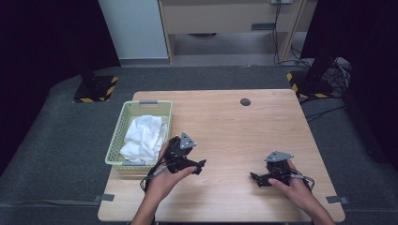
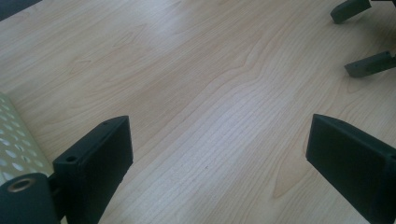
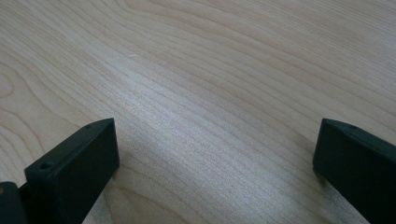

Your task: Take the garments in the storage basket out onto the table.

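The wooden desk (image 1: 234, 126) carries a pale green basket (image 1: 123, 126) along its left edge, and a crumpled white cloth (image 1: 143, 137) lies inside it. Just right of the basket's near corner, the left gripper (image 1: 199, 165) hangs low over bare wood, jaws spread wide and empty. The right gripper (image 1: 256, 178), well apart toward the near right, also stands wide and holds nothing.

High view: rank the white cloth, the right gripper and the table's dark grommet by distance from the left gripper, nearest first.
From the left gripper:
1. White cloth, in the basket just to its left.
2. Right gripper, across the table's near side.
3. Dark grommet, by the far edge.
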The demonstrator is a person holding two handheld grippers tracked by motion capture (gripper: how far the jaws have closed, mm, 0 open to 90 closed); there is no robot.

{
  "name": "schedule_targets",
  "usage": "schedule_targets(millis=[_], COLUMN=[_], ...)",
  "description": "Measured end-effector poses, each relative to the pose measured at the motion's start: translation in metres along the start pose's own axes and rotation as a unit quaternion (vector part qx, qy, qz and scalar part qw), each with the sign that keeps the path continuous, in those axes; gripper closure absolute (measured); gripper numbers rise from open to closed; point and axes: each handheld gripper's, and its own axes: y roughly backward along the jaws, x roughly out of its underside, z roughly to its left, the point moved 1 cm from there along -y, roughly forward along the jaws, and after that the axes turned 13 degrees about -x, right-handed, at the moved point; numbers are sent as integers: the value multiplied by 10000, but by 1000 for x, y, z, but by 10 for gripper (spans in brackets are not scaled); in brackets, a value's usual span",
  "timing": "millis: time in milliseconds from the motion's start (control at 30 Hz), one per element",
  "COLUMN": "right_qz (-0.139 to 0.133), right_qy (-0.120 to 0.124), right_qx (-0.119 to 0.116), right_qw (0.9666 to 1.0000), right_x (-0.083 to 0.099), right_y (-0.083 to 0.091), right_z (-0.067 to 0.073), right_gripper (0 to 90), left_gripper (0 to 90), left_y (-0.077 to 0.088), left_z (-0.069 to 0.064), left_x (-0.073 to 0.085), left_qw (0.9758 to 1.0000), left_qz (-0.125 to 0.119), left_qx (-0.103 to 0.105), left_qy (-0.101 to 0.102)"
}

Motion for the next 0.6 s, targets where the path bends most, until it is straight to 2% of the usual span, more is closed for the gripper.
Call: schedule_targets(millis=[233,433,600], right_qz=[-6,-4,-4], right_qy=[-15,-24,-17], right_qx=[13,4,-3], right_qw=[10000,10000,10000], right_x=[0,0,-1], right_y=[0,-1,-1], right_z=[0,1,1], right_gripper=[4,4,4], left_gripper=[56,55,38], left_y=[2,4,2], left_z=[4,8,10], left_x=[0,1,3], left_qw=[9999,9999,9996], left_qz=[-6,-16,34], left_qx=[-132,-161,-263], left_qy=[19,19,113])
